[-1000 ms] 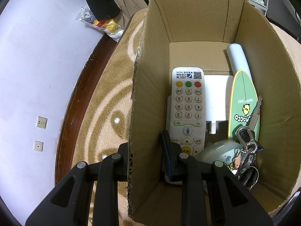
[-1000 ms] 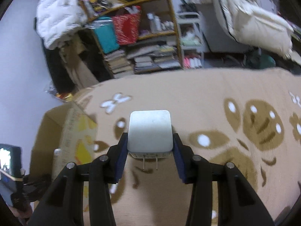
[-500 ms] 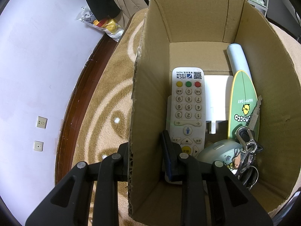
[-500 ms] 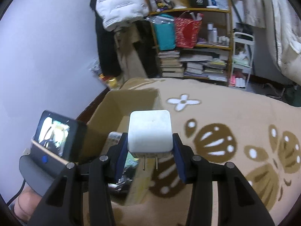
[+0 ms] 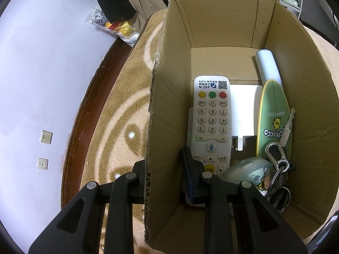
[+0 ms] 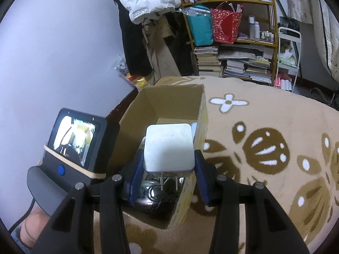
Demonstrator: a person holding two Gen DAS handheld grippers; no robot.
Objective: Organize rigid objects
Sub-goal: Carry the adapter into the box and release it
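Left gripper (image 5: 164, 169): fingers straddle the left wall of the cardboard box (image 5: 222, 19) — one finger outside, one inside. The wall fills the gap between them, gripped on both faces.
Right gripper (image 6: 167, 177): closed on a white plug adapter (image 6: 168, 149), one blue pad against each side; the two metal prongs point down toward the camera.
Adapter position: in the air above the open top of the box, over the near end of the interior.
Box contents: white remote control (image 5: 210, 122) lying flat by the left wall; green surfboard-shaped tag (image 5: 273, 122) along the right; pale tube (image 5: 268, 65) behind it; key ring with keys (image 5: 279, 169) at the near right corner; rounded pale case (image 5: 247, 171) beside the keys.
Box support: patterned beige rug (image 6: 264, 148).
Background: cluttered bookshelf (image 6: 231, 36) — against the far wall.
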